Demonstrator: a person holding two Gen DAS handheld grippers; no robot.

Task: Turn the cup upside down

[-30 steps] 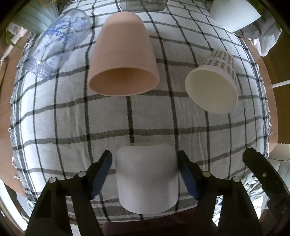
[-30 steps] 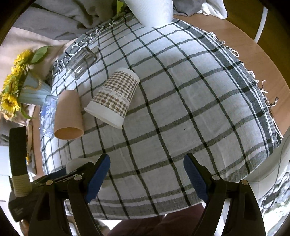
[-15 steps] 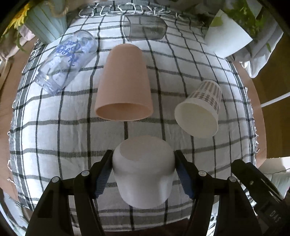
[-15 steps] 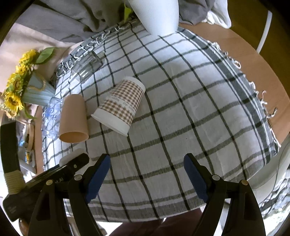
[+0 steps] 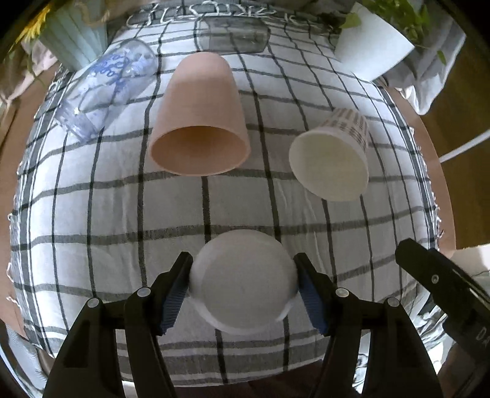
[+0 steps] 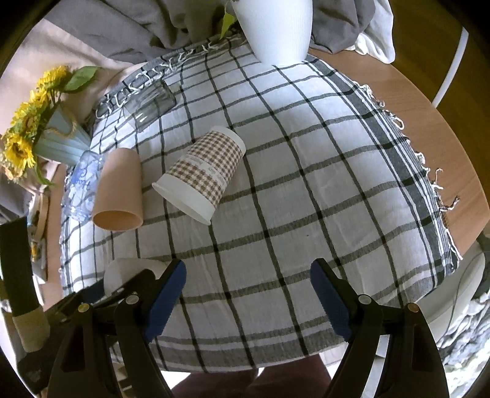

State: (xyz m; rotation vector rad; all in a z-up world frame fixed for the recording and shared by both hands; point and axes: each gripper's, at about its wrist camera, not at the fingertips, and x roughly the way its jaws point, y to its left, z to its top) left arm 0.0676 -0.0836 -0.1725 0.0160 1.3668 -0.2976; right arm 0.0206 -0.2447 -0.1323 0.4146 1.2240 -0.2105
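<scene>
My left gripper (image 5: 243, 284) is shut on a plain white cup (image 5: 243, 280), one blue pad on each side. The cup is lifted off the checked cloth and tipped so its closed base faces the camera. In the right wrist view the white cup (image 6: 122, 271) shows at lower left, partly behind my fingers. My right gripper (image 6: 248, 290) is open and empty above the cloth's near edge.
A pink cup (image 5: 199, 116), a checked paper cup (image 5: 332, 156), a clear printed glass (image 5: 107, 91) and a dark glass (image 5: 232, 35) lie on their sides on the checked cloth (image 5: 92, 214). A white pot (image 6: 275, 27) and a sunflower vase (image 6: 58, 140) stand at the back.
My left gripper closed on the white cup, lifted it and tipped it, so its base now faces the camera. The right gripper stayed open and drifted slightly.
</scene>
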